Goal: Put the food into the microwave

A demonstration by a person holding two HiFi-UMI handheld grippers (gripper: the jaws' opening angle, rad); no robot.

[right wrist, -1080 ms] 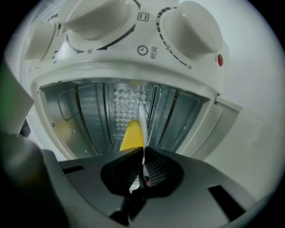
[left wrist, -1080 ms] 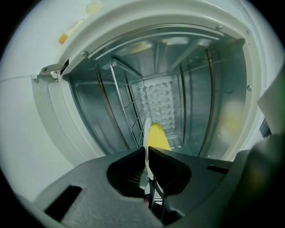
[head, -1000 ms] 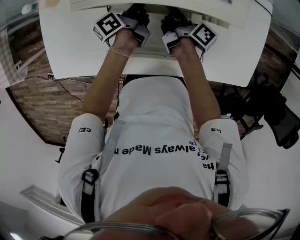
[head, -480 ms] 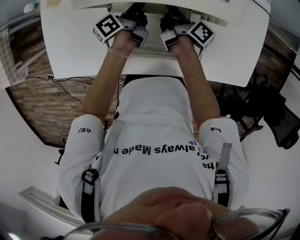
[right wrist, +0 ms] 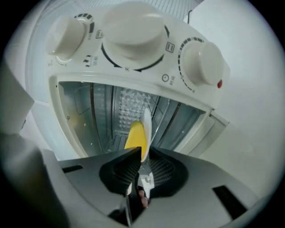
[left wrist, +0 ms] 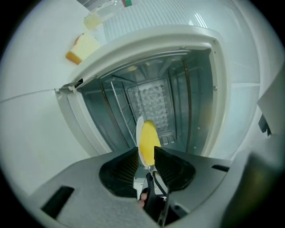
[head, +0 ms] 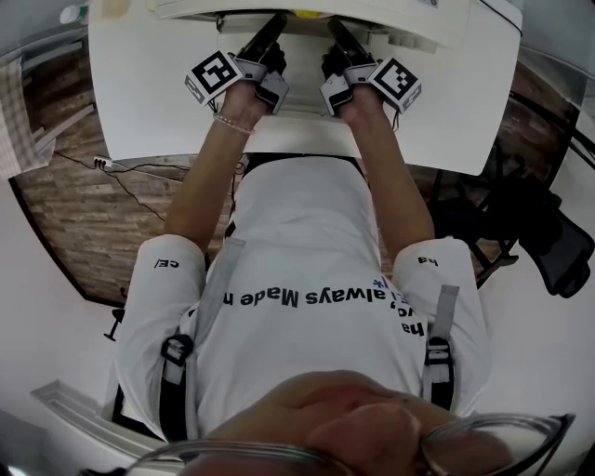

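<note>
A white plate (left wrist: 139, 133) carrying yellow food (left wrist: 148, 139) is held edge-on between both grippers. My left gripper (left wrist: 146, 155) is shut on one rim, and my right gripper (right wrist: 142, 156) is shut on the opposite rim (right wrist: 147, 122), with the food (right wrist: 136, 137) showing beside it. The plate sits at the mouth of the open white microwave (left wrist: 196, 44), whose metal cavity (left wrist: 156, 95) lies straight ahead. In the head view the left gripper (head: 271, 35) and right gripper (head: 337, 37) reach under the microwave's front edge (head: 437, 26), with a bit of the food (head: 307, 13) between them.
Three white dials (right wrist: 133, 31) run along the microwave's control panel, and its open door (right wrist: 222, 122) stands at the side. A slice of cake (left wrist: 82, 48) and a clear container (left wrist: 100, 15) lie on the white table (head: 149, 93). A black chair (head: 548, 232) stands to the right.
Both hands have pushed forward toward the microwave. The jaws and the plate now reach further under its front edge.
</note>
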